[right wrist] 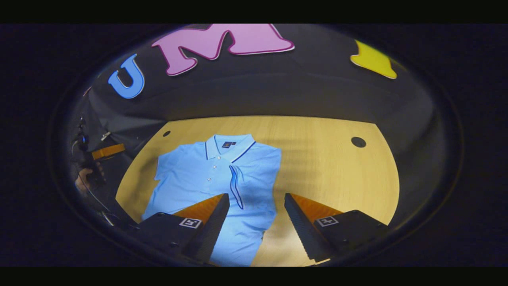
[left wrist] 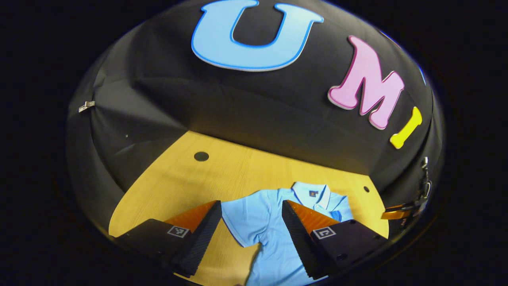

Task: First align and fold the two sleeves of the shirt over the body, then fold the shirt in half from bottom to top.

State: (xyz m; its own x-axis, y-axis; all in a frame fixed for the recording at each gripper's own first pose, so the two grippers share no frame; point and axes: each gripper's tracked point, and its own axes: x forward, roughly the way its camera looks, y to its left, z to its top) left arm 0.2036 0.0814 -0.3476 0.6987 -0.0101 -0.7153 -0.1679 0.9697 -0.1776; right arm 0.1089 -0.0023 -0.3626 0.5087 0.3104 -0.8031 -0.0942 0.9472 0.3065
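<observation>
A light blue polo shirt [right wrist: 206,174] lies flat on the wooden table [right wrist: 325,167], collar toward the back wall. In the right gripper view one sleeve [right wrist: 237,186] lies folded over the body, its dark-trimmed edge running down the chest; the other sleeve [right wrist: 164,159] is spread out to the left. My right gripper [right wrist: 256,202] hovers open above the shirt's right edge, holding nothing. In the left gripper view my left gripper [left wrist: 251,210] hangs open over the shirt [left wrist: 262,226], above the spread sleeve [left wrist: 236,220] and shoulder, with the collar [left wrist: 313,193] just beyond.
Two dark round holes [right wrist: 358,142] [right wrist: 166,133] sit in the tabletop near the back corners. At the far left of the right gripper view a person's hand [right wrist: 85,178] holds the other gripper. Bare wood extends right of the shirt.
</observation>
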